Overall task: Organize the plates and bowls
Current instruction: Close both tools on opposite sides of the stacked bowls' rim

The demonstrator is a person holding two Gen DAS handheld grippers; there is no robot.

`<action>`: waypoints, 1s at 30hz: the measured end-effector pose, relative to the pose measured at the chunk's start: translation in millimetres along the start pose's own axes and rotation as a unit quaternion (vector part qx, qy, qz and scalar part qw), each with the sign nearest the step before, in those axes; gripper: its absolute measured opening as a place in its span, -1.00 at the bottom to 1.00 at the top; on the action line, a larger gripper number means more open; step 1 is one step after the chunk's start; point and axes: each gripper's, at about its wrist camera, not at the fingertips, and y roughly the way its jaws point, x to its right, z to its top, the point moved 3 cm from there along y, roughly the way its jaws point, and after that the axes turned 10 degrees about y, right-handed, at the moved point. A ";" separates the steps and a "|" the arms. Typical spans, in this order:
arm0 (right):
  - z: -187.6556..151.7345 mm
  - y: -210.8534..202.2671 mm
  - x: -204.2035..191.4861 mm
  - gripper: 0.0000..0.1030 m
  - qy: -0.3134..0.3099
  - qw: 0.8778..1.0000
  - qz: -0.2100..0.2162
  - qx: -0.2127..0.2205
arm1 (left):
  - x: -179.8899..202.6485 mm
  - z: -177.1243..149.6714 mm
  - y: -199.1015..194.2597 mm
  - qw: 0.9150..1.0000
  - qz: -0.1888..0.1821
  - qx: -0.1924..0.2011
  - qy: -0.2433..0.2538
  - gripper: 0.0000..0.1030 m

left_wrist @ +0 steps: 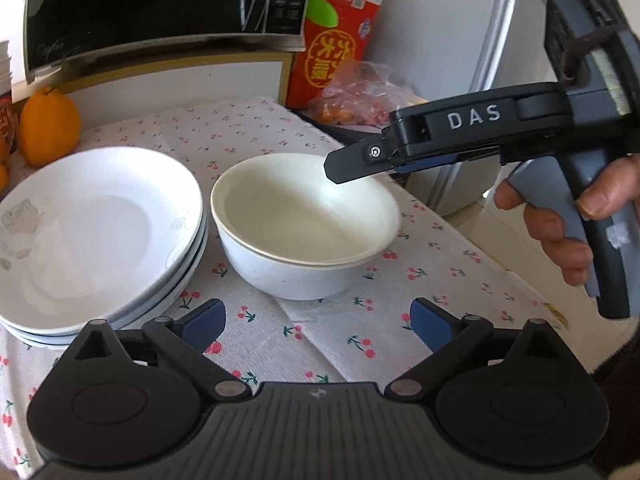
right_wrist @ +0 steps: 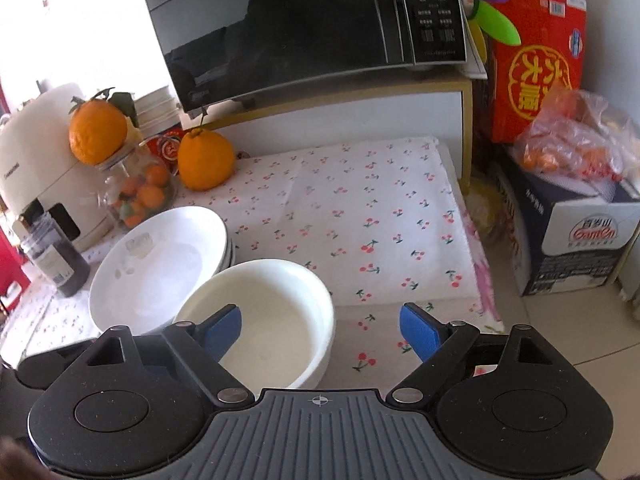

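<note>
At centre frame, your nested bowls [left_wrist: 304,224] sit beside the stacked plates [left_wrist: 96,236] at left. Left gripper [left_wrist: 318,326] and right gripper [right_wrist: 320,330] both gape, empty. Sorting looks complete.

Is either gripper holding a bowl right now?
No: the left gripper and right gripper are open and empty; the stacked bowls sit on the cloth.

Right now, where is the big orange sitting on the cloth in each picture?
Left wrist view: the orange is at the far left edge, behind the plate stack.
Right wrist view: the orange is left of centre, under the microwave.
Shared landmark: the white bowl.
</note>
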 end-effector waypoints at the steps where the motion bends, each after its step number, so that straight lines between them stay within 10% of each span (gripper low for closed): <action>1: -0.7 2.2 -0.2 0.71 0.002 1.000 0.000 -0.001 | -1.2 -1.6 0.7 1.000 0.001 0.000 -0.002 0.89; 30: -8.2 34.9 -19.9 0.43 -0.017 0.999 -0.003 -0.052 | 3.1 1.2 12.2 1.000 0.026 0.002 -0.002 0.40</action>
